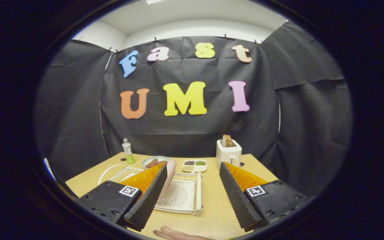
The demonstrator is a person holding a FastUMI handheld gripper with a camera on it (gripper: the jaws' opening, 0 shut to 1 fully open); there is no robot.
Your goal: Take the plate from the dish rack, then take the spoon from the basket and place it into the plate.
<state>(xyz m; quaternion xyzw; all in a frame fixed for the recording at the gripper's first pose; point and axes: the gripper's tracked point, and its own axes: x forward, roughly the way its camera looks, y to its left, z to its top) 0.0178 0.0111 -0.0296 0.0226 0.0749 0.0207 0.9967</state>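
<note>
I see one gripper [192, 196], its two fingers spread wide with nothing between them, hovering over the near part of one light wooden table [212, 206]. One white wire dish rack [185, 195] sits just ahead, partly behind the left finger, and one pale pink plate [169, 173] stands on edge in it, right against that finger's inner side. Farther back I count one small green bottle [127, 151] at the left, one pale blue dish of brown food [154, 162], one white divided tray [194, 165] and one white toaster [228, 153] holding toast. Bare tabletop runs between the fingers to the toaster. One person's fingers [175, 234] rest at the near table edge. I cannot make out the spoon or its basket.
</note>
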